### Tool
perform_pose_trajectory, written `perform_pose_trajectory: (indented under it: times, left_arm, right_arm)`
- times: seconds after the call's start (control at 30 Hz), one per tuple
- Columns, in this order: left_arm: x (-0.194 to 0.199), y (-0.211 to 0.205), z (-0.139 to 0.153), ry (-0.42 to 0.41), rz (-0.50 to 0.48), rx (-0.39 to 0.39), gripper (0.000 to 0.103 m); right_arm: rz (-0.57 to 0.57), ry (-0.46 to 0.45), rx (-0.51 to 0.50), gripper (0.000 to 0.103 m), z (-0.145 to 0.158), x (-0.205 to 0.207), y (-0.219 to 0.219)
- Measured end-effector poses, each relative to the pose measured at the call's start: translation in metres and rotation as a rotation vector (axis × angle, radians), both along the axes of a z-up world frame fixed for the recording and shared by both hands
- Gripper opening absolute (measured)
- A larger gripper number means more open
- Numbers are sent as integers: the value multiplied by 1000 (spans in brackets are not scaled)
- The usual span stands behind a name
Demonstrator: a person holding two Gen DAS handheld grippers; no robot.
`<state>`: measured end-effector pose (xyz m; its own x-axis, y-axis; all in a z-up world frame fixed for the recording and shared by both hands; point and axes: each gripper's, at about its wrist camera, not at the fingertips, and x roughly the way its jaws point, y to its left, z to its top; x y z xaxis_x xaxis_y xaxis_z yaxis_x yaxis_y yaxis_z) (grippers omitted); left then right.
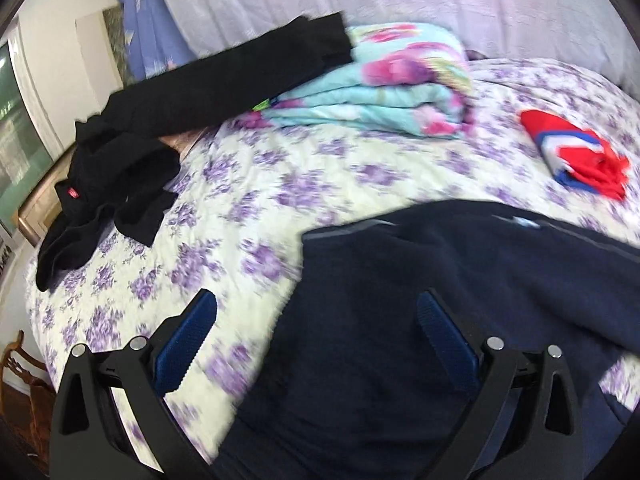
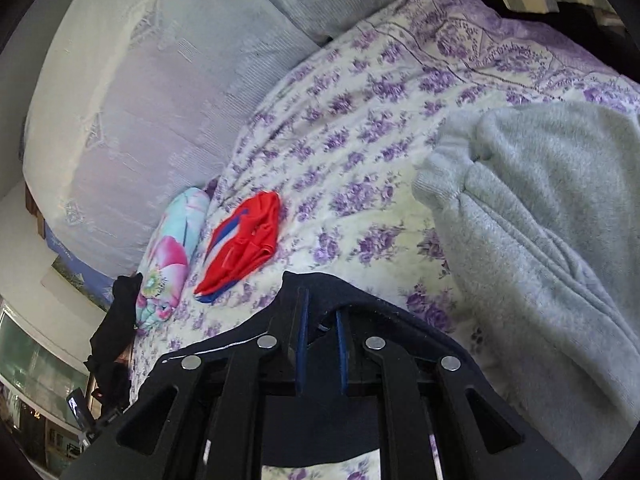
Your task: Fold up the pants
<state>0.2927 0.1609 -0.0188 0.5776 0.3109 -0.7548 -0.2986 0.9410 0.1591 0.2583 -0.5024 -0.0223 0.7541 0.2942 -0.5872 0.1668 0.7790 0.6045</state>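
We hold two grippers over a bed (image 1: 248,216) spread with a cream cover printed with purple flowers, and the navy pants (image 1: 400,320) lie on that cover at its near edge. The left gripper (image 1: 316,320) has its jaws wide apart, with nothing pressed between the blue pads (image 1: 188,344); one finger stands over bare cover, the other over the pants' dark cloth, and whether either touches the fabric we cannot tell. The right gripper (image 2: 320,344) has its jaws drawn nearly together on a raised fold of the pants (image 2: 320,284), which humps up around the fingertips and drapes off to both sides of them. Past the pants, further up the bed, lies a small red garment (image 1: 576,156) with blue and white bands, apart from everything else. Beyond it, at the head of the bed, a folded turquoise blanket (image 1: 384,92) with pink flowers rests against pale pillows (image 1: 400,4). A black garment (image 1: 168,112) lies rumpled along the bed's far side edge, one end reaching up against the blanket. In the right wrist view a grey fleece garment (image 2: 540,240) lies on the bed beside the pants, on the side away from the black one. Both views are smeared by motion, the left more so.
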Motion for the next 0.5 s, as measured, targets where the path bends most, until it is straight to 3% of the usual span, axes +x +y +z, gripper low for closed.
perform_pose_trajectory:
  times: [0.23,0.3,0.37,0.5]
  left_arm:
    - [40,77,-27,98,-15,-291,97]
    - [51,86,-36,114,-39,-379,86]
    - [62,82,-47,151,-84,-417,77]
    - [76,70,-61,177,-132,-382,75]
  right_arm:
    - [7,44,-23,12,-14,12,3]
    - [5,52,-25,12,-15,14,3]
    - [-1,61,-19,12,-17,17,1]
    - [-3,80,-29,12,-21,23,3]
